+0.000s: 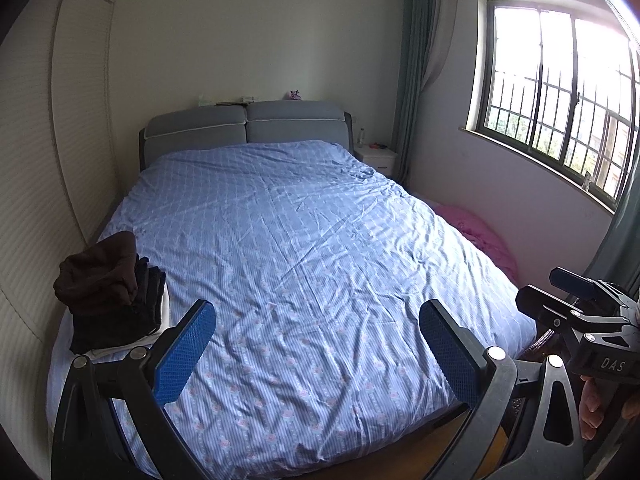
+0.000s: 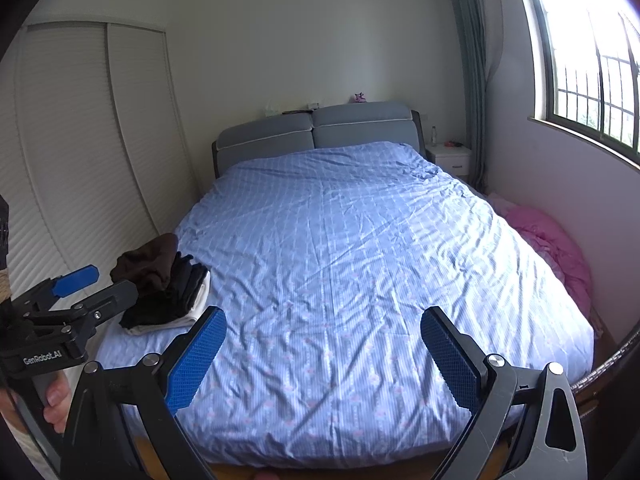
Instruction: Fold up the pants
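A stack of folded dark clothes (image 1: 114, 296) with a brown garment on top sits on the near left corner of the bed (image 1: 312, 248), over a white piece. It also shows in the right wrist view (image 2: 164, 284). My left gripper (image 1: 316, 344) is open and empty, held above the foot of the bed. My right gripper (image 2: 324, 352) is open and empty too, above the foot of the bed. The right gripper shows at the right edge of the left wrist view (image 1: 580, 312); the left one at the left edge of the right wrist view (image 2: 72, 308).
The bed (image 2: 340, 260) has a wrinkled blue patterned cover and a grey headboard (image 1: 248, 128). A pink bundle (image 2: 556, 248) lies on the floor to its right. A white nightstand (image 2: 450, 156) stands by the curtain. Wardrobe doors (image 2: 80, 160) line the left wall.
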`<state>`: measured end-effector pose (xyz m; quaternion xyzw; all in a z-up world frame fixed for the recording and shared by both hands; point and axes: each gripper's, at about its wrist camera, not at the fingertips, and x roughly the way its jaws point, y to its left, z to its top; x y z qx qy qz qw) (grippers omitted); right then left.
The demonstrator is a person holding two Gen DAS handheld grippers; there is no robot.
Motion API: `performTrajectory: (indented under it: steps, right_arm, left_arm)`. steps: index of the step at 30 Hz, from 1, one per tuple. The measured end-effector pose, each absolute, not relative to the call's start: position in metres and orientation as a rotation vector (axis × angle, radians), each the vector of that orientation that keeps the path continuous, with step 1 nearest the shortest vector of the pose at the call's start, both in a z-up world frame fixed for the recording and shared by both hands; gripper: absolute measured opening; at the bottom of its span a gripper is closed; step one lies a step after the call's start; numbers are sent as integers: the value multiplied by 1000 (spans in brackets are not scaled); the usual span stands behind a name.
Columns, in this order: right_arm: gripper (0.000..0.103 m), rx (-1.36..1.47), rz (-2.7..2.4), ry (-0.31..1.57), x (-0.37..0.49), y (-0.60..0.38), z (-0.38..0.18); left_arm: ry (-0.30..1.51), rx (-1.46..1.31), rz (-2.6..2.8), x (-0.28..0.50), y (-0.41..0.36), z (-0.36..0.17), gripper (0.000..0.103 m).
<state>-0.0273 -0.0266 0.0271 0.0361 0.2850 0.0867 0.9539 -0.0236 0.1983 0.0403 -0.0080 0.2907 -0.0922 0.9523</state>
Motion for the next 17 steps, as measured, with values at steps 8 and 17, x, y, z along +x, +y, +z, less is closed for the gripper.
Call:
performTrajectory:
  steps: [8, 17]
  right_arm:
    - [98, 75, 173, 576, -27, -32, 28]
    - [99, 69, 153, 567, -27, -32, 27]
  left_arm:
    - [589, -19, -191, -24, 197, 41, 103]
    - [596, -15, -199, -21, 199, 38, 103]
